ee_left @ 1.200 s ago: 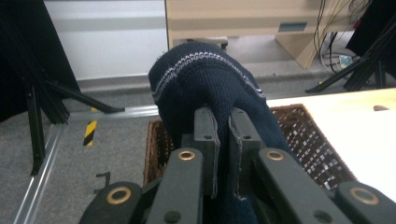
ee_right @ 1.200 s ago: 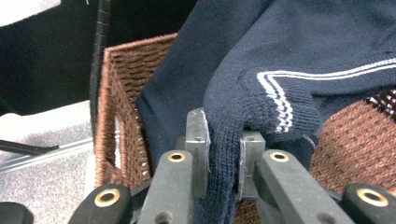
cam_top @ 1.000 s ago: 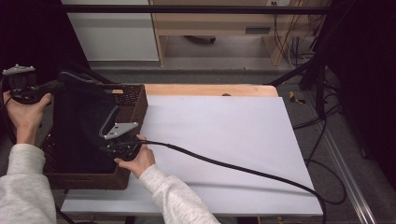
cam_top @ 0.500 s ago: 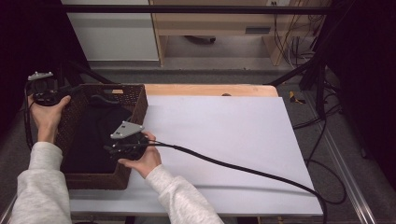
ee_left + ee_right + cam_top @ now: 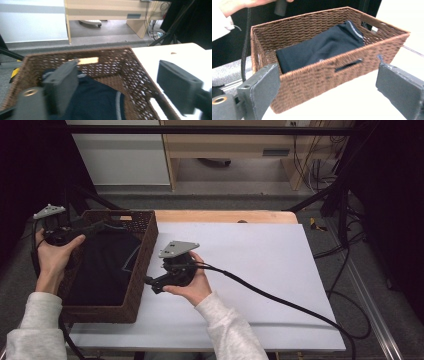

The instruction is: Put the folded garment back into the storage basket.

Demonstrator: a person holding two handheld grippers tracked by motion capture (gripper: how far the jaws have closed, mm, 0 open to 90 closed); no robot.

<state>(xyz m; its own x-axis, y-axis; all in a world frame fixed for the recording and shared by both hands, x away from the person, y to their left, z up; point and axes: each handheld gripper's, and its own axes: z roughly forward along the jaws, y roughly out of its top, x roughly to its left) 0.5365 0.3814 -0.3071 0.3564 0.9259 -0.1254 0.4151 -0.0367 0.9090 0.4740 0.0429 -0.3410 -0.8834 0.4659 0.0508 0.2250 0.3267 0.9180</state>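
Both grippers, left (image 5: pixel 97 226) and right (image 5: pixel 150 283), have just opened their jaws and hold nothing. The dark cloth (image 5: pixel 322 47) now lies in the basket (image 5: pixel 317 75), so the placing seems done.

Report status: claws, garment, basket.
Left claw open, right claw open, both just opened, nothing between jaws. Dark garment lying in the wicker basket. Nothing in the way.

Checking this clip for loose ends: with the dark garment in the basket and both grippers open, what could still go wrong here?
The right gripper is close to the basket wall; a careless swing might shove it along the table. The left gripper, jaws just opened, is over the dark garment and might snag it. The cable could drag across the table.
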